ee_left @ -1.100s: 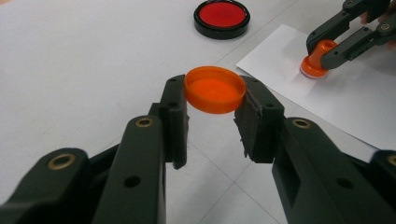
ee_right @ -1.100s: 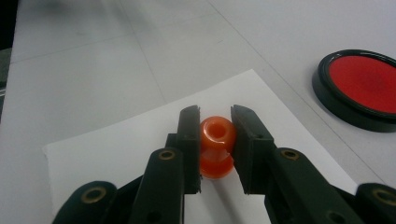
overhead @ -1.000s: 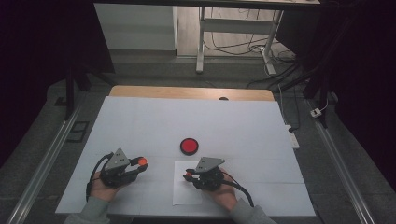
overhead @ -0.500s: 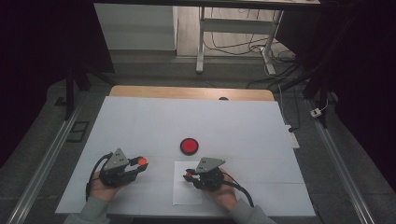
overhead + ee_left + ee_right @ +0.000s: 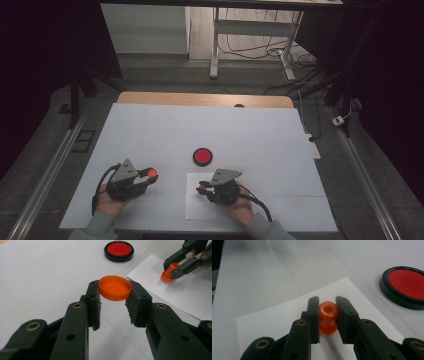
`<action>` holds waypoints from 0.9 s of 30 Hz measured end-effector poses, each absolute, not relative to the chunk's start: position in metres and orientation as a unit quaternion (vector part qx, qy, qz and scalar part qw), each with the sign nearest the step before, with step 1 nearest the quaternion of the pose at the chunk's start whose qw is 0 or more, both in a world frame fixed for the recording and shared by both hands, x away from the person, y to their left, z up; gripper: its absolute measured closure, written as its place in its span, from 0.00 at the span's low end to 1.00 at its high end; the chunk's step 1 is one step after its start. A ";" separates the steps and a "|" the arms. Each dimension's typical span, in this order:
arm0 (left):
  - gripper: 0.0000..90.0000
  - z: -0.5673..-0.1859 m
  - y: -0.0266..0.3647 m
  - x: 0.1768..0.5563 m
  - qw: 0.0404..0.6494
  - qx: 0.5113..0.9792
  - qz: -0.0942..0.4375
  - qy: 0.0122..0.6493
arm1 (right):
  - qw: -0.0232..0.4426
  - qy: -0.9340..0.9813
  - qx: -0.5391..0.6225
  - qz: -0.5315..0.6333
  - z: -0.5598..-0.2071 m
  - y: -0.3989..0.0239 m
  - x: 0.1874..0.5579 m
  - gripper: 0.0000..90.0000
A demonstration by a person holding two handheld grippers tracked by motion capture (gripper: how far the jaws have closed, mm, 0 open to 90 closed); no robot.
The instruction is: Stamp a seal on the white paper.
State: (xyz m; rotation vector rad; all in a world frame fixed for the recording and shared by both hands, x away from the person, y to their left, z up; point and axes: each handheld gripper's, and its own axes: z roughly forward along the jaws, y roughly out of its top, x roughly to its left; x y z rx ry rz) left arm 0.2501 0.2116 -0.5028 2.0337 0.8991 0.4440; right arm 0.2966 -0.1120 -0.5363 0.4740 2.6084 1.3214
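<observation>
Left gripper view: left gripper (image 5: 113, 293) pinches orange cap (image 5: 115, 287); right gripper (image 5: 327, 312) pinches orange stamp (image 5: 327, 317) on paper (image 5: 267, 322).

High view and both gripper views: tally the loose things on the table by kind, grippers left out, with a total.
Orange cap, held in the left gripper: 1
Orange stamp, held upright on the paper by the right gripper: 1
Red ink pad: 1
White paper sheet: 1
Total: 4
</observation>
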 end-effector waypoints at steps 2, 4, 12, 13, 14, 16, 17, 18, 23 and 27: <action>0.72 -0.503 0.212 0.250 0.423 0.812 0.177 0.359 | 0.090 0.877 0.159 0.444 -0.536 -0.112 0.297 0.81; 0.72 -0.503 0.212 0.250 0.423 0.813 0.177 0.359 | 0.090 0.877 0.159 0.444 -0.536 -0.112 0.297 0.81; 0.72 -0.502 0.212 0.251 0.425 0.812 0.179 0.359 | 0.078 0.874 0.168 0.449 -0.535 -0.113 0.301 0.80; 0.72 -0.502 0.213 0.251 0.425 0.811 0.179 0.359 | 0.082 0.870 0.168 0.457 -0.533 -0.114 0.301 0.80; 0.72 -0.502 0.213 0.251 0.425 0.811 0.180 0.360 | 0.078 0.858 0.172 0.477 -0.529 -0.117 0.302 0.80; 0.72 -0.502 0.213 0.251 0.426 0.810 0.180 0.361 | 0.063 0.832 0.191 0.518 -0.517 -0.125 0.306 0.80; 0.72 -0.502 0.213 0.251 0.425 0.810 0.180 0.361 | 0.061 0.824 0.196 0.528 -0.511 -0.128 0.307 0.80; 0.72 -0.502 0.213 0.251 0.424 0.811 0.180 0.360 | 0.057 0.820 0.200 0.532 -0.509 -0.131 0.307 0.80; 0.72 -0.502 0.212 0.251 0.423 0.813 0.179 0.358 | 0.052 0.819 0.205 0.533 -0.507 -0.132 0.307 0.80; 0.72 -0.503 0.212 0.251 0.421 0.814 0.179 0.359 | 0.050 0.822 0.204 0.529 -0.506 -0.130 0.306 0.80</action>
